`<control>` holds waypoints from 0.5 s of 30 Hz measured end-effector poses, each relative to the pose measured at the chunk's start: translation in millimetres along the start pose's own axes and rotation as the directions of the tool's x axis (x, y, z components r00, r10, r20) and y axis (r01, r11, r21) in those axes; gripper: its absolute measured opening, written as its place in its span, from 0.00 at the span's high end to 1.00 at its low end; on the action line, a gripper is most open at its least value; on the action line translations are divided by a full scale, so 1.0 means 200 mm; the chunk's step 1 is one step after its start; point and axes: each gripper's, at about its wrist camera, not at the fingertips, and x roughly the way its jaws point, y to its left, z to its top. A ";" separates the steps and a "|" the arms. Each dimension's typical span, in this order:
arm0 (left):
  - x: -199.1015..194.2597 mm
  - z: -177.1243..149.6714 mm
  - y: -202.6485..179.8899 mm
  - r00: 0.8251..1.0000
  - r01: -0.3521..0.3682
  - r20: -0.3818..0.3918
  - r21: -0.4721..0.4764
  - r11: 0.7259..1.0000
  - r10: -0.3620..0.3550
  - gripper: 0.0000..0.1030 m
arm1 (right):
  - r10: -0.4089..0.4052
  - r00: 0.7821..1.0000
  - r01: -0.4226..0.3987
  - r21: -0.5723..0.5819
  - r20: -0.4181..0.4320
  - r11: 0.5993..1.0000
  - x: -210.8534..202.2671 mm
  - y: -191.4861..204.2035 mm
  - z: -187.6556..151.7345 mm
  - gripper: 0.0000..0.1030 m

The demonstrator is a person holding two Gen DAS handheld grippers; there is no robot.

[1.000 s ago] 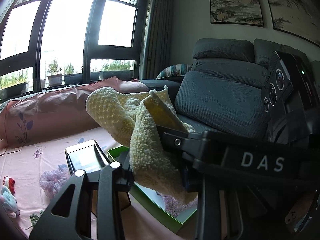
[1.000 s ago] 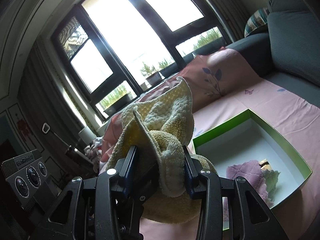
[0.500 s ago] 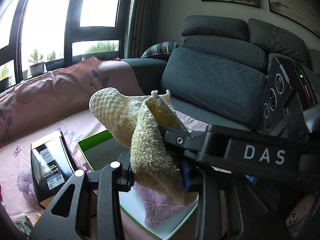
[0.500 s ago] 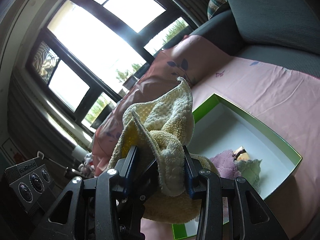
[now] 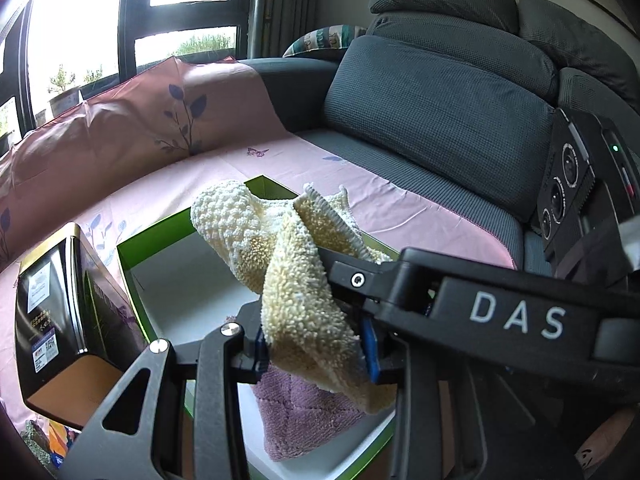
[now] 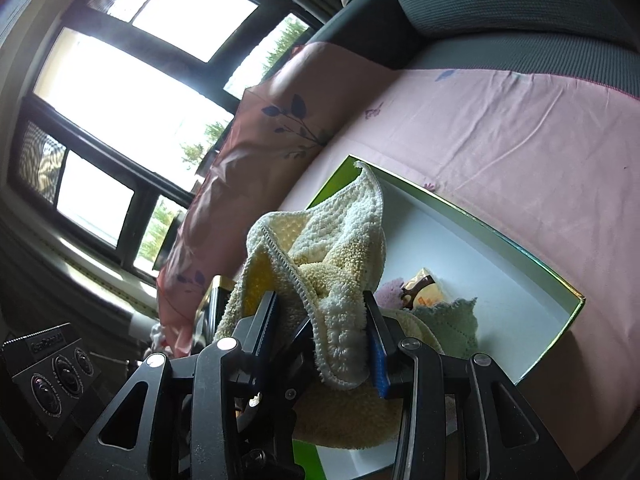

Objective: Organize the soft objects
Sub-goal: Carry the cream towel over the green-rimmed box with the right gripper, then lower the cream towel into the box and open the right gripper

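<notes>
Both claws, left (image 5: 312,350) and right (image 6: 322,342), are gripping one cream towel (image 5: 280,264), each clenching a bunched end, holding it above the green box (image 6: 520,276) to lower it in.

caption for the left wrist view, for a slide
Left gripper holding a fluffy cream towel above a green-rimmed white box.

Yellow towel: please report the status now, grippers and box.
Left gripper and right gripper both shut on the yellow towel. Towel above the green box. Purple cloth already inside. Nothing in the way.
</notes>
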 end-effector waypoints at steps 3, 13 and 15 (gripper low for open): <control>0.04 0.00 0.00 0.999 0.005 -0.036 -0.006 1.000 -0.005 0.68 | -0.033 0.999 0.033 0.015 -0.010 0.999 0.01 -0.02 0.00 0.59; 0.13 -0.01 0.01 0.992 0.021 -0.123 -0.072 0.997 -0.030 0.67 | -0.147 0.989 0.148 0.014 -0.022 0.989 0.02 -0.03 0.00 0.59; 0.15 -0.02 0.02 0.989 0.015 -0.145 -0.083 0.996 -0.027 0.67 | -0.163 0.986 0.163 0.009 -0.023 0.987 0.02 -0.03 0.00 0.59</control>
